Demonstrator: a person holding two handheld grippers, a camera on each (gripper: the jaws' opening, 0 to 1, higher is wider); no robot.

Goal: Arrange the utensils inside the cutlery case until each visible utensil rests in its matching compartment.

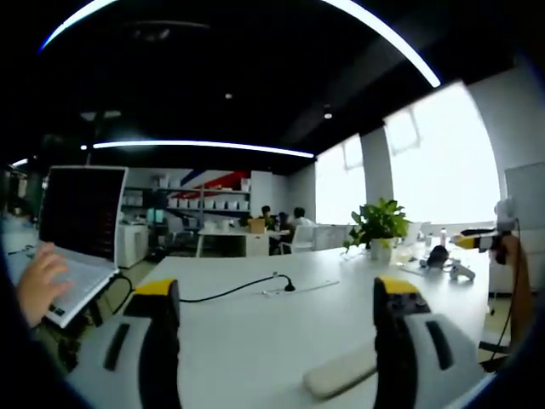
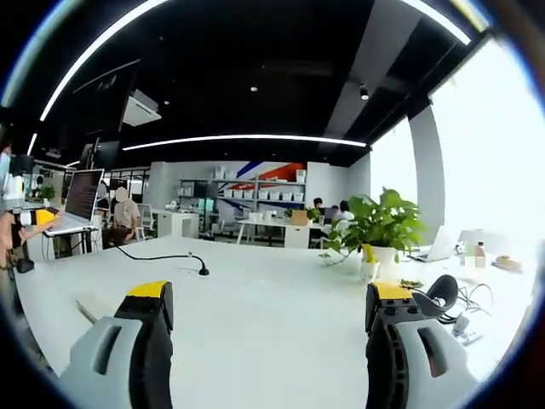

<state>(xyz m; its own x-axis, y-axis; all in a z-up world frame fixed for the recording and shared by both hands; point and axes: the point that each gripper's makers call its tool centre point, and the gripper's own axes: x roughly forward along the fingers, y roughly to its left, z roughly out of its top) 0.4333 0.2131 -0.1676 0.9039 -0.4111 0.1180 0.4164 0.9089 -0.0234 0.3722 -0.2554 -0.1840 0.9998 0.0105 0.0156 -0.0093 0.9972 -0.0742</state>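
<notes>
In the left gripper view, a hand (image 1: 38,281) rests on the keyboard of an open laptop (image 1: 78,234) at the far left edge of the white table (image 1: 255,315). A black cable (image 1: 234,290) runs across the table top to a small plug near a flat white strip. The left gripper (image 1: 277,319) points out over the table, its fingers (image 1: 157,332) set wide apart with nothing between them. Just inside the right-hand finger, a pale, flat, rounded piece (image 1: 341,371) lies on the table; what it is cannot be told. Farther back stands a potted plant (image 1: 379,228), and at the far right the other gripper's yellow tip pokes in beside some small clutter.

In the right gripper view, the laptop (image 2: 78,200) sits at the far left with a seated person (image 2: 126,213) behind it. The cable (image 2: 162,254) snakes over the table (image 2: 272,307). The right gripper (image 2: 268,311) hangs over bare table, fingers (image 2: 149,328) wide and holding nothing. A pale flat object (image 2: 94,307) lies just left of the left-hand finger. The plant (image 2: 379,230) stands to the right, with black headphones (image 2: 441,294) and wires beyond.

No cutlery case or utensil can be made out.
</notes>
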